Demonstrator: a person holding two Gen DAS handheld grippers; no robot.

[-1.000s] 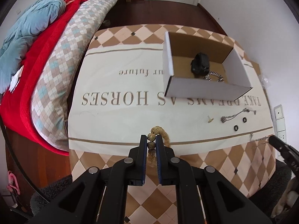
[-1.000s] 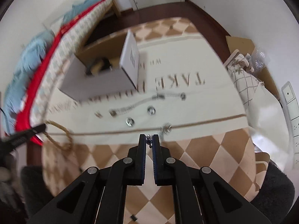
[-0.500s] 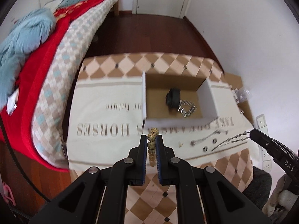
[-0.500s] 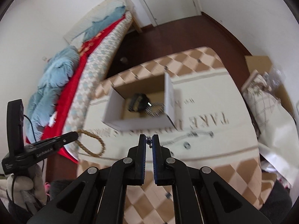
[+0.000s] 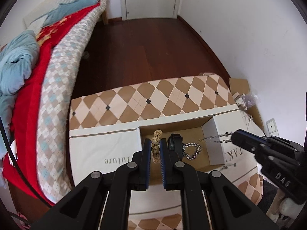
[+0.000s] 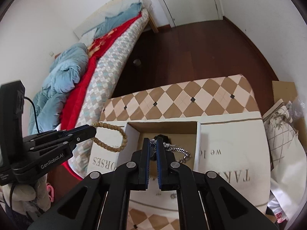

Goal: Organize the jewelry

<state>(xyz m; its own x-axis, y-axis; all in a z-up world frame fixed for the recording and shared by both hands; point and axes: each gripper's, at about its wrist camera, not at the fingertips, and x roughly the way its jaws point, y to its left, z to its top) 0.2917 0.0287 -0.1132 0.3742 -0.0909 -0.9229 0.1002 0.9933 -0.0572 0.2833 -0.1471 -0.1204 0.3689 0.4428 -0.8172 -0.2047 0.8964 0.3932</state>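
My left gripper is shut on a wooden bead bracelet, which hangs as a loop in the right wrist view, above the left end of an open cardboard box. My right gripper is shut on a thin silver chain, seen trailing from its tip in the left wrist view, over the box. A black watch and a silver link bracelet lie inside the box.
The box stands on a cream cloth with printed letters over a diamond-patterned table cover. A bed with red and blue bedding runs along the left. Cardboard and bags sit at the right, by the wall.
Both grippers have risen and moved forward with their jewelry, from the table's near edge to above the box. The small pieces on the cloth have dropped out of sight.
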